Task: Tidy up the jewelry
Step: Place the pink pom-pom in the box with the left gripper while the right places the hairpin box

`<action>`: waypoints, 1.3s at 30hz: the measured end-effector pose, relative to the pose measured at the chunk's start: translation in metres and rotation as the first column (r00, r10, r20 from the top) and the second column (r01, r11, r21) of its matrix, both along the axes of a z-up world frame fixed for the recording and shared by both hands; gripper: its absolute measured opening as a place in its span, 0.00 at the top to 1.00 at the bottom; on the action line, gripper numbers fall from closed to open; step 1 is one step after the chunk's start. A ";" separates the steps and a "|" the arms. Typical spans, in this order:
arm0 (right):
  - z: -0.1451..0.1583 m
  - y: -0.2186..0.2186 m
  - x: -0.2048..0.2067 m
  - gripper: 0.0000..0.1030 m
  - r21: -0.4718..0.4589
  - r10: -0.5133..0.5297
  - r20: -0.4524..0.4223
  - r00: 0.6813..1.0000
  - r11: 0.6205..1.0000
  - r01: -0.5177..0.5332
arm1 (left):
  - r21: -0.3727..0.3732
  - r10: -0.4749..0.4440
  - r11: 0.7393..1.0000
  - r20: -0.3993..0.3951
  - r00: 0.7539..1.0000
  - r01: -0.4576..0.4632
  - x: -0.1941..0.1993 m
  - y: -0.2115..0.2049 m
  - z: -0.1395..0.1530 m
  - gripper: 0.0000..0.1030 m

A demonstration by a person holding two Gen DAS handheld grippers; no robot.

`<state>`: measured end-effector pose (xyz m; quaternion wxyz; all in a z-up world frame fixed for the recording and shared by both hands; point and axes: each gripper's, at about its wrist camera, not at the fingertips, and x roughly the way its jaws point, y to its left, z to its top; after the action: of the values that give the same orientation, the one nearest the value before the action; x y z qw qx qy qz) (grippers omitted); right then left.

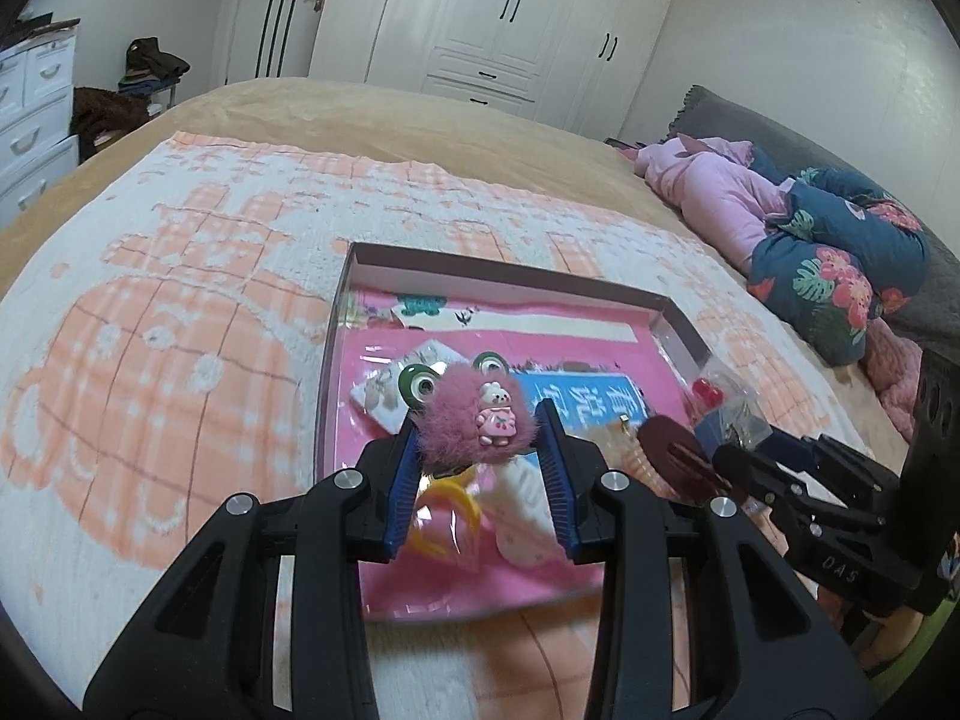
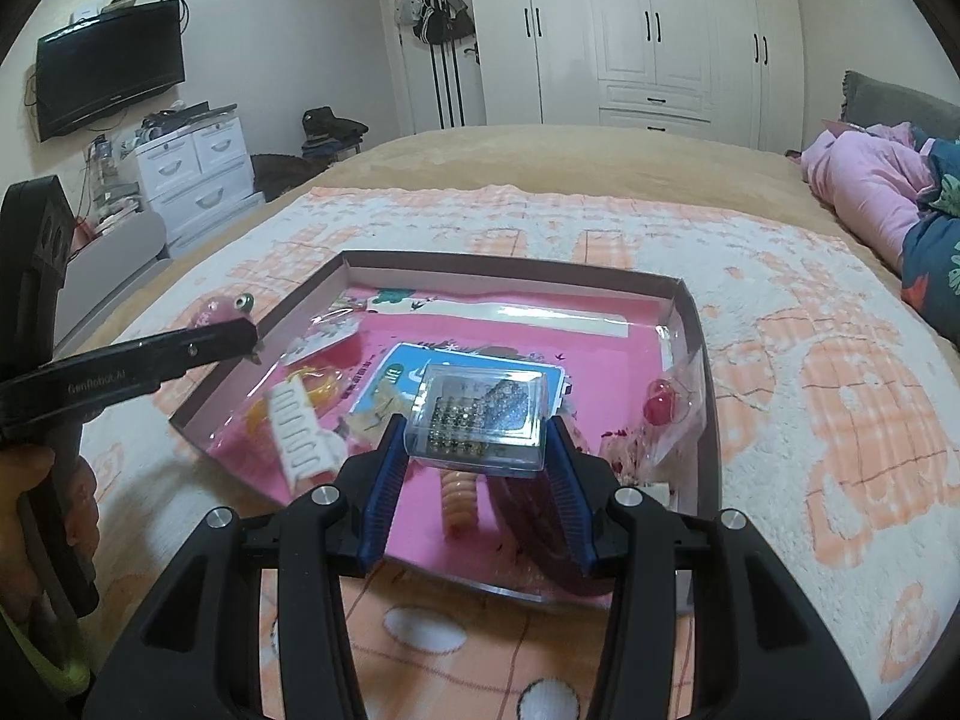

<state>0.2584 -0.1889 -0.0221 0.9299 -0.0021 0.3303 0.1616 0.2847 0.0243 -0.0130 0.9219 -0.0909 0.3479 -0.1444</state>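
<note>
Jewelry tray (image 2: 690, 324), shallow, pink-lined, flat on peach-and-white blanket (image 2: 810, 372) over bed. Scattered inside: white hair claw (image 2: 300, 426) toward 9 o'clock, coiled peach hair tie (image 2: 456, 501) at 6, red bauble in clear bag (image 2: 660, 405) at 3. Clamped between right gripper (image 2: 477, 438) pads: clear plastic box of studs (image 2: 480, 414), above tray's near half. Pinched in left gripper (image 1: 480, 438): fluffy pink frog-eyed clip (image 1: 465, 420), above tray's 9 o'clock edge.

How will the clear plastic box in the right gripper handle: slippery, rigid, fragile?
The clear hard plastic box of small studs looks rigid: the blue pads of the right gripper clamp it without visible bowing. Its glossy walls probably slip easily. The studs inside may rattle if tilted.
</note>
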 end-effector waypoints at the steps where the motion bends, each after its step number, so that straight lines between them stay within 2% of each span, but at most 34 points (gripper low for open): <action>1: -0.002 0.001 0.004 0.57 -0.001 0.001 -0.007 1.000 1.000 -0.001 | -0.005 0.002 1.000 -0.006 1.000 -0.002 0.005 0.000 -0.002 0.73; 11: -0.020 0.016 0.021 0.57 -0.015 0.018 -0.041 0.999 1.000 -0.018 | -0.017 0.016 1.000 -0.042 0.999 -0.017 0.026 0.004 -0.022 0.73; 28: -0.018 0.022 0.024 0.56 -0.003 0.022 -0.027 0.999 1.000 -0.022 | -0.024 0.026 0.999 -0.057 0.998 -0.028 0.030 0.008 -0.030 0.72; 33: -0.015 0.020 0.019 0.52 0.006 0.022 -0.021 1.000 1.000 -0.022 | -0.021 0.029 0.999 -0.056 0.998 -0.030 0.029 0.008 -0.029 0.69; 39: -0.012 0.015 0.012 0.43 0.009 0.010 -0.012 1.000 1.000 -0.010 | -0.015 0.034 0.999 -0.050 0.998 -0.035 0.023 0.008 -0.026 0.55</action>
<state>0.2699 -0.1739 -0.0339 0.9271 0.0013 0.3351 0.1679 0.3074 0.0325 -0.0389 0.9146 -0.1079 0.3678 -0.1288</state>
